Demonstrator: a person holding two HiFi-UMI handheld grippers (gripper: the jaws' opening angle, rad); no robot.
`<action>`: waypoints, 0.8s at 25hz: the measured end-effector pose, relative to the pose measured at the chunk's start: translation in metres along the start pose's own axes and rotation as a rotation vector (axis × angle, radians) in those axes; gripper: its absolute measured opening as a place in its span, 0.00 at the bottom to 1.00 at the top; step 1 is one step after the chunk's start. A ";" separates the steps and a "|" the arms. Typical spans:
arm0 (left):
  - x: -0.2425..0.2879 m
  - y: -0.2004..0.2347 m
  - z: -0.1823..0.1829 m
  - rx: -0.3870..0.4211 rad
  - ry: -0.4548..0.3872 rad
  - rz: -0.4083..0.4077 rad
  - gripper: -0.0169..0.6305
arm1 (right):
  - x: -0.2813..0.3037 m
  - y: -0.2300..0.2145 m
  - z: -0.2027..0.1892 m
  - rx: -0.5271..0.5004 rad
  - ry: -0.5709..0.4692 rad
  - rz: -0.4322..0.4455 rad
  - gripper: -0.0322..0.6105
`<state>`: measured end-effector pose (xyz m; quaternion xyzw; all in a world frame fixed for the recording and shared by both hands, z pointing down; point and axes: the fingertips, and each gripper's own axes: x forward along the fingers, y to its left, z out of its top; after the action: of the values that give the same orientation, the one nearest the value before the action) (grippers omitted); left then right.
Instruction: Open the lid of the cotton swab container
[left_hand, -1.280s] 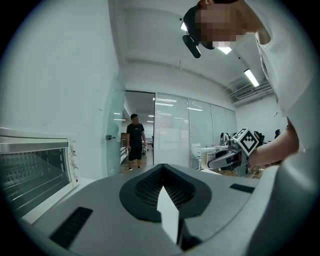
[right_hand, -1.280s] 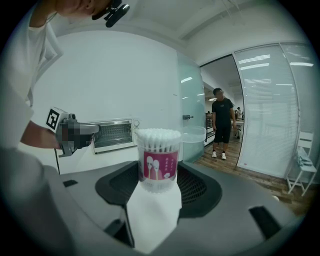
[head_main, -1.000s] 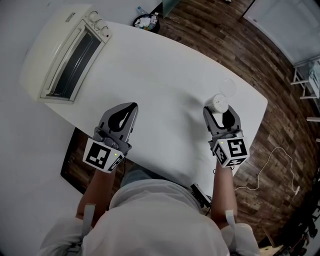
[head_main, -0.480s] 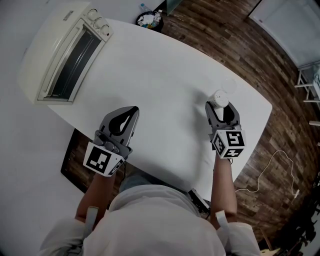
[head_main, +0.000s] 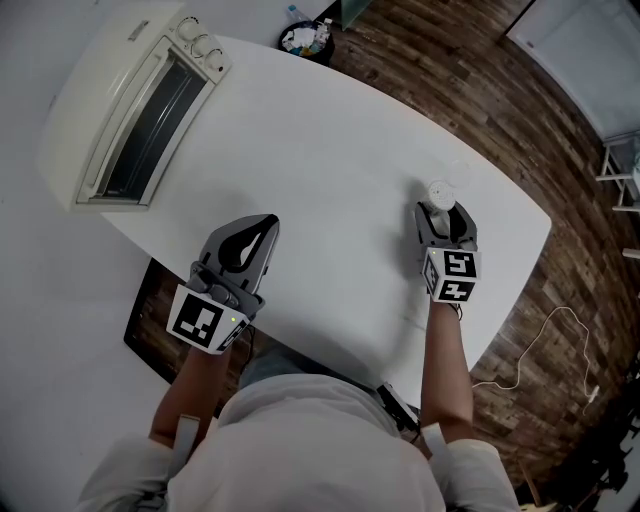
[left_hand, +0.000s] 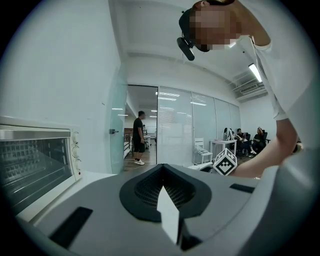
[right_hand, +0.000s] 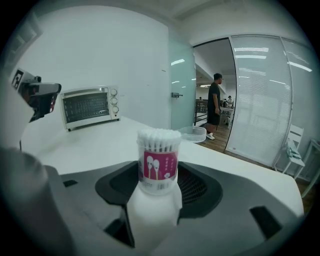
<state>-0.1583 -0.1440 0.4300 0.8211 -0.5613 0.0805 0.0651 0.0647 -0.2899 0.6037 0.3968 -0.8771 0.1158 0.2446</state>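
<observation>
The cotton swab container (head_main: 440, 191) is a small clear tub with a pink label (right_hand: 159, 160). It stands upright near the white table's right end, its swab heads bare at the top. Its clear lid (right_hand: 192, 134) lies on the table behind it. My right gripper (head_main: 440, 208) is low over the table with its tips right at the container's near side. In the right gripper view its white tips (right_hand: 154, 210) meet with no gap and hide the container's base. My left gripper (head_main: 268, 220) is shut and empty at the table's front edge, far from the container, its tips closed (left_hand: 168, 215).
A cream toaster oven (head_main: 135, 110) stands on the table's far left (right_hand: 90, 106). The table (head_main: 330, 150) lies white and bare between the grippers. A bin with rubbish (head_main: 305, 40) sits on the wood floor beyond. People stand and sit behind glass walls (right_hand: 215, 102).
My right gripper has sunk toward the table and closed in on the container. The left gripper has stayed where it was.
</observation>
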 end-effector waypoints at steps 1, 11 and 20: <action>0.000 0.001 -0.001 -0.001 0.001 0.002 0.05 | 0.002 0.000 -0.004 -0.002 0.014 -0.001 0.44; 0.001 0.005 -0.002 -0.006 0.008 0.004 0.05 | 0.012 0.001 -0.020 -0.054 0.091 -0.026 0.44; 0.006 0.002 0.000 -0.014 0.002 -0.018 0.05 | 0.024 -0.001 -0.019 -0.082 0.165 -0.028 0.44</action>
<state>-0.1583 -0.1505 0.4312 0.8256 -0.5544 0.0768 0.0719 0.0584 -0.2988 0.6330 0.3880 -0.8523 0.1086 0.3335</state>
